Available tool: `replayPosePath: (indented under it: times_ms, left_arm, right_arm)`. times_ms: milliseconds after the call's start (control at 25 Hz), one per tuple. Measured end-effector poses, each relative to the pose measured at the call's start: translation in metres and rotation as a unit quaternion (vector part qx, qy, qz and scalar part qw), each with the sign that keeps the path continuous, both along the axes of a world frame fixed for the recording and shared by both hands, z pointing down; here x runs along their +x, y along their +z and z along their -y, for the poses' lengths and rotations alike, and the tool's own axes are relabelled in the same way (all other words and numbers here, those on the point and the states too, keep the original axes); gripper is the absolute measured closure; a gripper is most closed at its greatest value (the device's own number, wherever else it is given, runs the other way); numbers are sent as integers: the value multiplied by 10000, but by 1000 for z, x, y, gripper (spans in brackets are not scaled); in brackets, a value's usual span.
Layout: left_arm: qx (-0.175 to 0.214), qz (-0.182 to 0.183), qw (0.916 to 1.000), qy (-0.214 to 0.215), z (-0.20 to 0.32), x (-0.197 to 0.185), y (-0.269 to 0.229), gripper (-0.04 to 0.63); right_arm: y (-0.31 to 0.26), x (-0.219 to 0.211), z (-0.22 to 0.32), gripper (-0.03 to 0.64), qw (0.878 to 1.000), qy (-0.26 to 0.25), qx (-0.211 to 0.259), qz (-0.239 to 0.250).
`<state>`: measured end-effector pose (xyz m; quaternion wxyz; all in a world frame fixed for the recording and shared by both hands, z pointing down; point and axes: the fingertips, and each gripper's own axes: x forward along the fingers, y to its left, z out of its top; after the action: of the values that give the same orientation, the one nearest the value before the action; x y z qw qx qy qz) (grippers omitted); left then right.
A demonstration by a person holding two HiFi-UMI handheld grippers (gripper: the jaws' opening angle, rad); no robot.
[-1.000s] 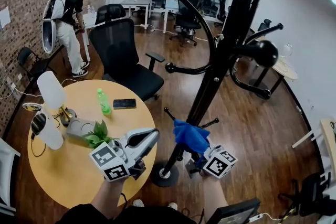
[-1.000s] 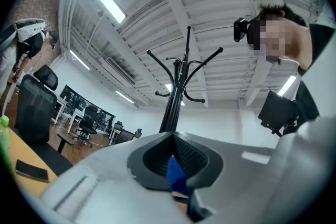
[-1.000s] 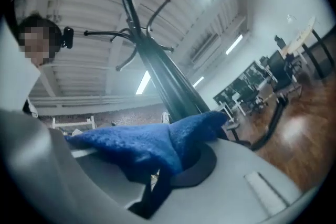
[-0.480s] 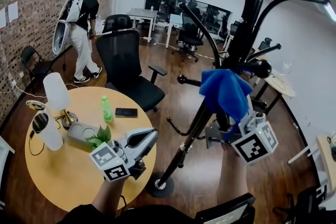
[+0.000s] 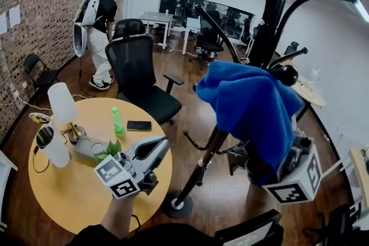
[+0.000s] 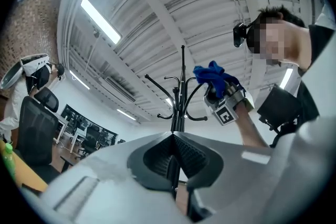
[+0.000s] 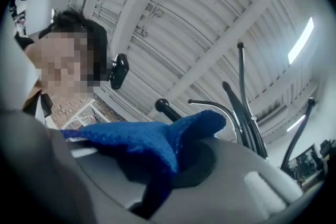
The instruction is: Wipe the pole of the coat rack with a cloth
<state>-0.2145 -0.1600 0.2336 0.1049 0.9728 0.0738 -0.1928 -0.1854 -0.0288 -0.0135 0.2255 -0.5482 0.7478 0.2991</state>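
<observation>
The right gripper (image 5: 271, 167) clenched the blue cloth (image 5: 248, 103) up near the coat rack pole (image 5: 203, 164), likely to wipe it, while the left gripper (image 5: 151, 151) hung closed and empty

Your left tool (image 5: 163, 146) is a pale grey moulded shell with dark ribbed pads (image 6: 191, 157) inside its jaws, and a white marker cube (image 5: 118, 177) printed with black squares sits at its back. Your right tool (image 7: 202, 162) has the same grey shell and a second cube (image 5: 291, 181) of that kind. You wear a dark top (image 5: 95, 236) and a small black camera (image 6: 240, 34) at your head.
</observation>
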Motion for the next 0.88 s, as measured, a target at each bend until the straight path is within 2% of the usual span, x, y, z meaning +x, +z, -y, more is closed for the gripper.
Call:
replayPosePath:
  times_ms: [80, 160, 240, 360, 480, 600, 720, 880]
  left_arm:
    - [-11, 38, 10000, 33, 0, 2, 1, 595]
    - [-32, 81, 9999, 69, 0, 7, 3, 595]
    - [-68, 147, 9998, 110, 0, 10, 9, 595]
    - [-138, 292, 9993, 170, 3, 17, 21, 595]
    - [-217, 399, 9986, 257, 4, 28, 30, 595]
    - [-280, 523, 9975, 391, 4, 38, 41, 595]
    - [-308, 615, 9962, 540, -1, 48, 49, 595]
    - [-282, 682, 9949, 689, -15, 65, 50, 595]
  right_arm:
    - [16, 32, 21, 595, 9981, 271, -320, 455]
    - [42, 73, 43, 595, 9914, 592, -697, 939]
    - [75, 101, 56, 595, 9838, 815, -1026, 1226]
    - [118, 116, 58, 595, 9761, 1056, -1260, 1422]
    - [158, 126, 57, 595, 9709, 1013, -1428, 1634]
    - [211, 125, 61, 595, 9618, 999, -1854, 1747]
    - [274, 124, 66, 595, 9457, 867, -2408, 2004]
    - [345, 127, 67, 595, 9145, 795, -3294, 2211]
